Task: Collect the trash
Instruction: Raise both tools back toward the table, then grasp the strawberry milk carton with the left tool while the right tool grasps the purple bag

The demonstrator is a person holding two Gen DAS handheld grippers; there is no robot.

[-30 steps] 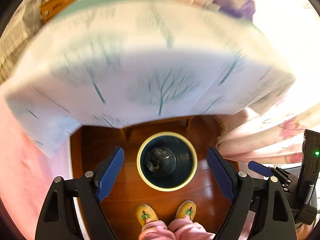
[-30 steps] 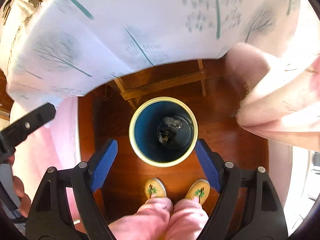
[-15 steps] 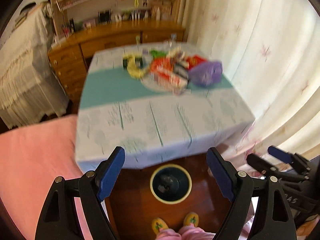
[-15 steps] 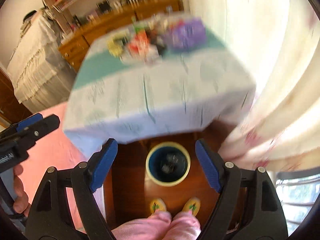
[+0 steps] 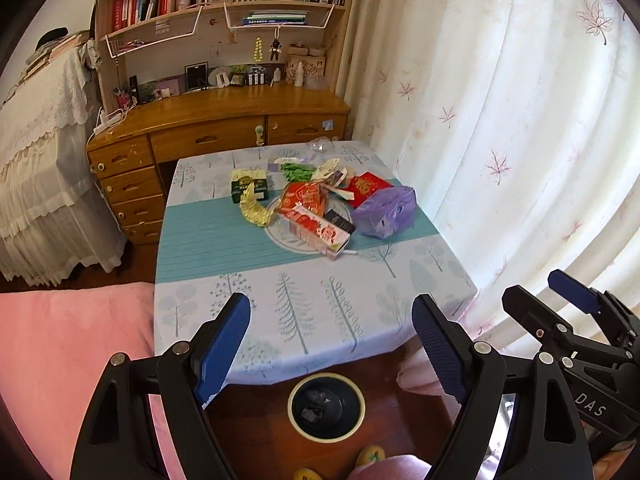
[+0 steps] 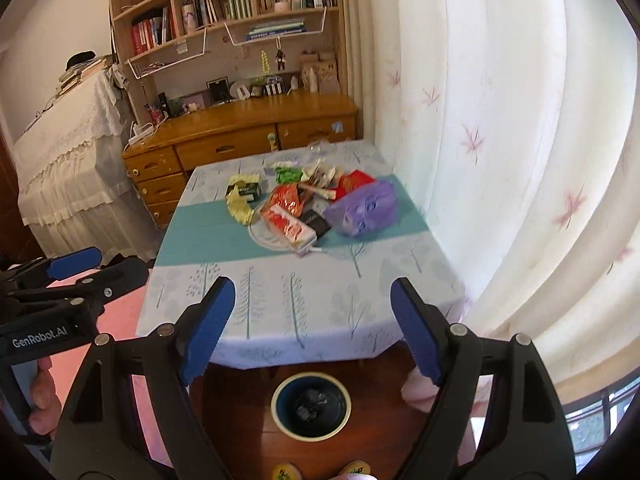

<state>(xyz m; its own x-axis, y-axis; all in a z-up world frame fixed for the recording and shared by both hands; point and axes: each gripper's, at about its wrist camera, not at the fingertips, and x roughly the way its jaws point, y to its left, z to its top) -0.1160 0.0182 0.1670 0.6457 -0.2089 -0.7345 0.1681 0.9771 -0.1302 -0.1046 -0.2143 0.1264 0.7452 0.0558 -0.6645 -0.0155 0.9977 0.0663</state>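
A pile of trash lies on the table's far half: a purple plastic bag (image 5: 386, 210) (image 6: 364, 208), a red-and-white carton (image 5: 318, 232) (image 6: 290, 230), an orange wrapper (image 5: 302, 198), a yellow wrapper (image 5: 252, 208), a red packet (image 5: 368, 188) and a green wrapper (image 5: 298, 171). A blue bin with a cream rim (image 5: 326, 406) (image 6: 312, 404) stands on the floor below the table's near edge, with dark scraps inside. My left gripper (image 5: 332, 348) and right gripper (image 6: 312, 328) are both open and empty, held above the bin, short of the table.
The table (image 5: 304, 304) has a tree-print cloth with a teal band. A wooden desk with bookshelves (image 5: 216, 120) stands behind it. White curtains (image 5: 500, 140) hang at the right, a pink bed (image 5: 60, 344) lies at the left, and a lace-covered piece (image 5: 44, 160) stands at the far left.
Both grippers have lifted and tilted up from looking straight down into the bin to facing the table top. The trash pile has come into view. Both stayed open.
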